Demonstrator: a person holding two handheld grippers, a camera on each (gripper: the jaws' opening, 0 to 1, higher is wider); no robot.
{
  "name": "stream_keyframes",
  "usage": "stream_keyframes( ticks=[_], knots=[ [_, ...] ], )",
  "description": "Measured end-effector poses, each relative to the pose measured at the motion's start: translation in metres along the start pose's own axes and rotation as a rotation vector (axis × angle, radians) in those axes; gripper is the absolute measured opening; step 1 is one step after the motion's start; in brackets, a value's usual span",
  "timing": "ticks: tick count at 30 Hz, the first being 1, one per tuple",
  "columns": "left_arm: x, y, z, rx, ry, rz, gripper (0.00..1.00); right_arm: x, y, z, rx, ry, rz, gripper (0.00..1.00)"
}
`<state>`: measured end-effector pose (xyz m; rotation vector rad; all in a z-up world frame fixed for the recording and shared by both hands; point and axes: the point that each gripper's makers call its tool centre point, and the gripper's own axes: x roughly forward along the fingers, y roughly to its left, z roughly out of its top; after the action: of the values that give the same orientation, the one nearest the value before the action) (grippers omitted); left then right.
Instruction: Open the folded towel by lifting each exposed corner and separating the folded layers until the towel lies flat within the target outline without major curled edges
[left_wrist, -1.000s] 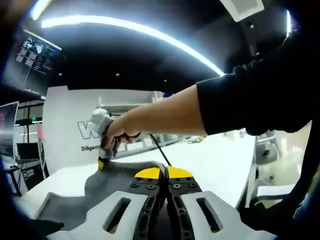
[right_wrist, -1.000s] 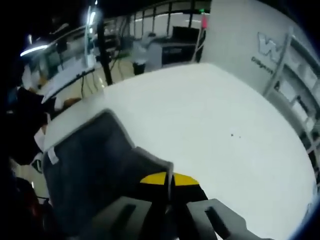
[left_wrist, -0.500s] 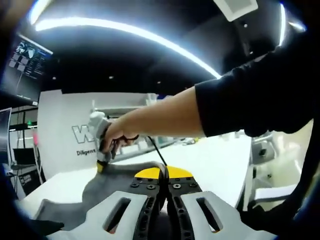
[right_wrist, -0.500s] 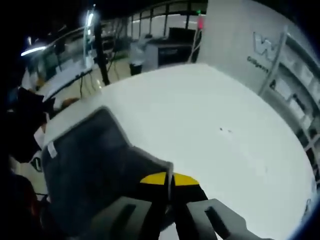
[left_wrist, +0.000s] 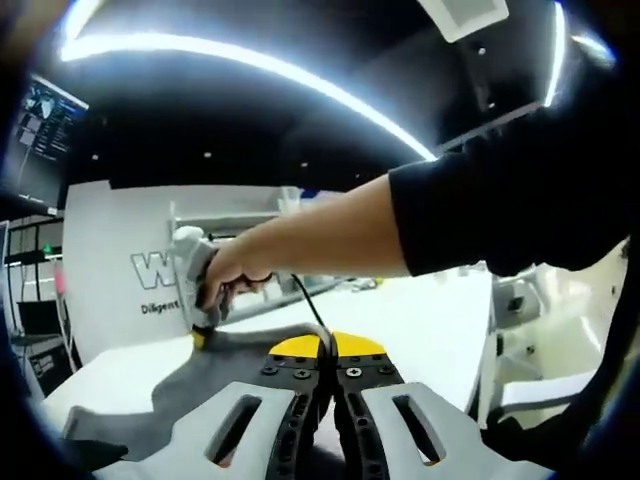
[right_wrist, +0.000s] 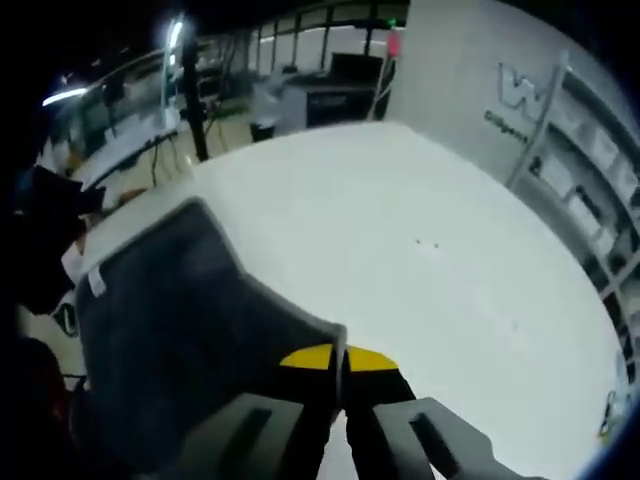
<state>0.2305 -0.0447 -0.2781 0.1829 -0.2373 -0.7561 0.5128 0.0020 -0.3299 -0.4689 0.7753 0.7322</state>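
Grey towel (right_wrist: 170, 330) pinched by both closed hand-held grippers, left (left_wrist: 327, 352), right (right_wrist: 338, 360); white table (right_wrist: 420, 250), dim lab, white lettered wall (left_wrist: 110, 270)

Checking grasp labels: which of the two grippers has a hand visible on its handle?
The right gripper: in the left gripper view a hand wraps its handle while its yellow tips pinch the grey towel. The left gripper shows jaws alone, shut on the towel.

Two close, low views across towel (left_wrist: 190, 395)
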Motion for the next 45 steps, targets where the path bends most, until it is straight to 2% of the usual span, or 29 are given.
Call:
stream_keyframes(
  ticks=[6, 12, 15, 19, 24, 31, 37, 41, 45],
  knots=[
    [0.011, -0.013, -0.005, -0.011, 0.01, -0.026, 0.01, -0.008, -0.006, -0.015, 0.019, -0.007, -0.01, 0.0],
    [0.025, -0.024, 0.002, 0.022, 0.005, -0.049, 0.01, -0.015, -0.015, -0.029, 0.039, -0.008, -0.018, 0.0],
    [0.032, -0.03, -0.001, 0.028, 0.011, -0.063, 0.01, -0.013, -0.036, -0.026, 0.047, -0.008, -0.027, 0.0],
    [0.038, -0.038, -0.004, 0.032, 0.019, -0.08, 0.01, -0.017, -0.051, -0.026, 0.061, -0.012, -0.036, 0.0],
    [0.047, -0.042, 0.0, 0.044, 0.012, -0.092, 0.01, -0.022, -0.07, -0.027, 0.064, -0.019, -0.056, 0.0],
    [0.056, -0.051, 0.001, 0.054, 0.013, -0.109, 0.01, -0.032, -0.07, -0.051, 0.084, -0.019, -0.068, 0.0],
    [0.063, -0.058, 0.0, 0.055, 0.02, -0.125, 0.01, -0.038, -0.075, -0.065, 0.1, -0.016, -0.071, 0.0],
    [0.07, -0.066, -0.001, -0.088, 0.027, -0.167, 0.01, -0.043, -0.079, -0.072, 0.116, -0.019, -0.075, 0.0],
    [0.076, -0.073, -0.002, -0.07, 0.024, -0.173, 0.01, -0.047, -0.086, -0.079, 0.124, -0.019, -0.082, 0.0]
  ],
)
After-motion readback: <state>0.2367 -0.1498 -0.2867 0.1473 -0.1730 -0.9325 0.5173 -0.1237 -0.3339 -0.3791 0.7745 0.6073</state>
